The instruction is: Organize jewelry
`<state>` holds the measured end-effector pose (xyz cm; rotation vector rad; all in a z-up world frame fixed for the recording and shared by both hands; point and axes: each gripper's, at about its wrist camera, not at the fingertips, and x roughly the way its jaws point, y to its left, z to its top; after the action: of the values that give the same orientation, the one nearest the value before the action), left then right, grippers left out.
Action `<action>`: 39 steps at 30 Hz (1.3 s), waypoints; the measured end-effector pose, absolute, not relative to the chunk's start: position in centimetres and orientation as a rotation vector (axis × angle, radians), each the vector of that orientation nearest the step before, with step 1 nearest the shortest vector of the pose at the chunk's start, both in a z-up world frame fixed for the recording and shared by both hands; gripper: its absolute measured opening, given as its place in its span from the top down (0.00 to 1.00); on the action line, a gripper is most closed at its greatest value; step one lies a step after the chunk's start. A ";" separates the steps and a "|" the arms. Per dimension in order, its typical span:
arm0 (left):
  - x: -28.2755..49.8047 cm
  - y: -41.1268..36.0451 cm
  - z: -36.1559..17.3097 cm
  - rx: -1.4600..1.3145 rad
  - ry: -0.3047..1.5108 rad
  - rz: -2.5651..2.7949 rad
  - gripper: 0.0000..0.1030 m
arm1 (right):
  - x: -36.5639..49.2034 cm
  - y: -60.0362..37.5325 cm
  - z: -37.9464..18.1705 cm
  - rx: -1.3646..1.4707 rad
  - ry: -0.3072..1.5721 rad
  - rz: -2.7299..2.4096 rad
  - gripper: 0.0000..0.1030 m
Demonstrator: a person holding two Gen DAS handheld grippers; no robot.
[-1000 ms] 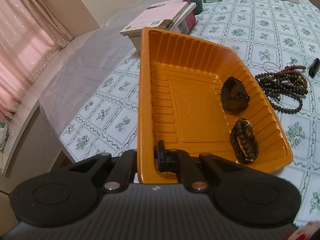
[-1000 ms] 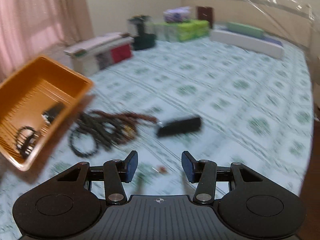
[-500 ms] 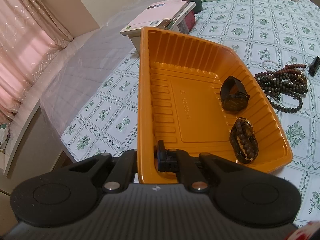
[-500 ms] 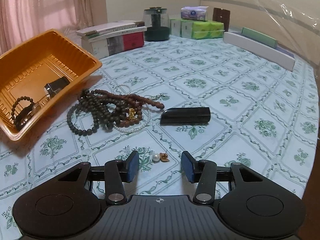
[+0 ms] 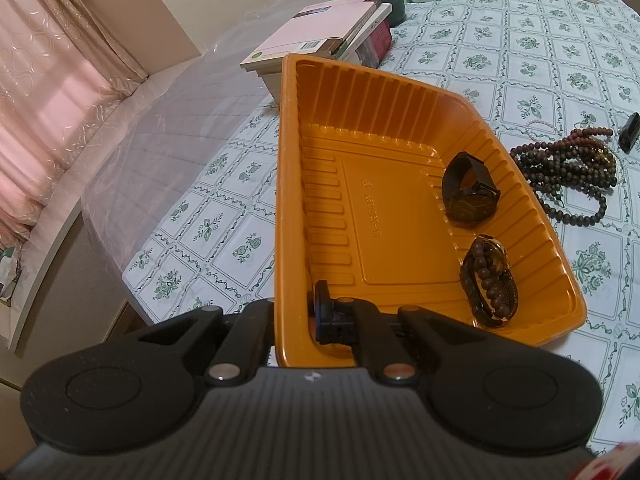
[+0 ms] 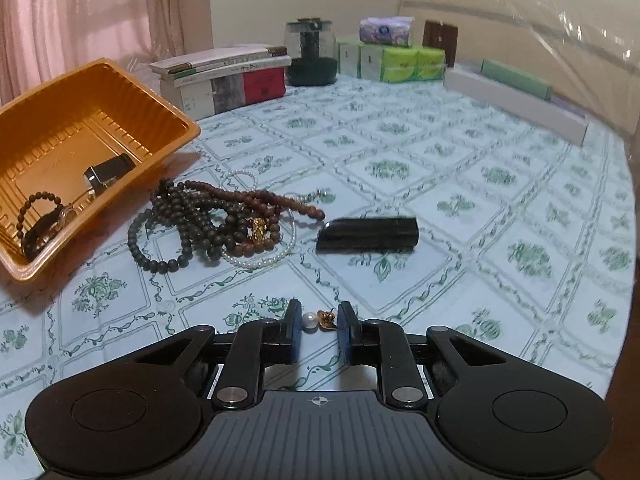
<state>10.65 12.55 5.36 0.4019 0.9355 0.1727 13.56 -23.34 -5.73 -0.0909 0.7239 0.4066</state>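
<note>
stacked books, glass pot, tissue packs

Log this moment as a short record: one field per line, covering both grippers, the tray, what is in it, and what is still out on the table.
left gripper: shut on the near wall of the orange tray, holding it tilted
tray contents: black watch; beaded bracelet lying with a second watch
right gripper: jaws closing, pearl earring between them on the tablecloth
still on table: pile of bead strands, pearl string, black case
background: stacked books, tissue packs
</note>
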 end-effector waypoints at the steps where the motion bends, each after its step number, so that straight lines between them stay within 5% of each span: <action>1: 10.7 12.6 5.4 0.402 0.936 0.173 0.97 | 13.4 -23.1 -5.4 -0.100 0.713 0.412 0.82; 15: 10.8 12.5 5.4 0.399 0.932 0.161 0.98 | 12.9 -12.3 0.7 -0.079 0.607 0.770 0.82; 30: 10.7 12.8 5.5 0.392 0.928 0.151 0.98 | 12.4 -6.3 -0.1 -0.112 0.627 0.945 0.80; 32: 10.7 12.7 5.4 0.392 0.926 0.151 0.98 | 12.5 -6.6 -0.1 -0.094 0.642 0.938 0.53; 33: 10.7 12.6 5.4 0.393 0.925 0.150 0.98 | 12.5 -7.0 0.0 -0.081 0.639 0.928 0.48; 39: 10.7 12.5 5.5 0.391 0.922 0.148 0.98 | 12.5 -10.3 -0.5 -0.057 0.658 0.829 0.47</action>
<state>10.67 12.54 5.52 0.3912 0.9223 0.1478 12.50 -10.30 -0.54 -0.0575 0.6584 0.8295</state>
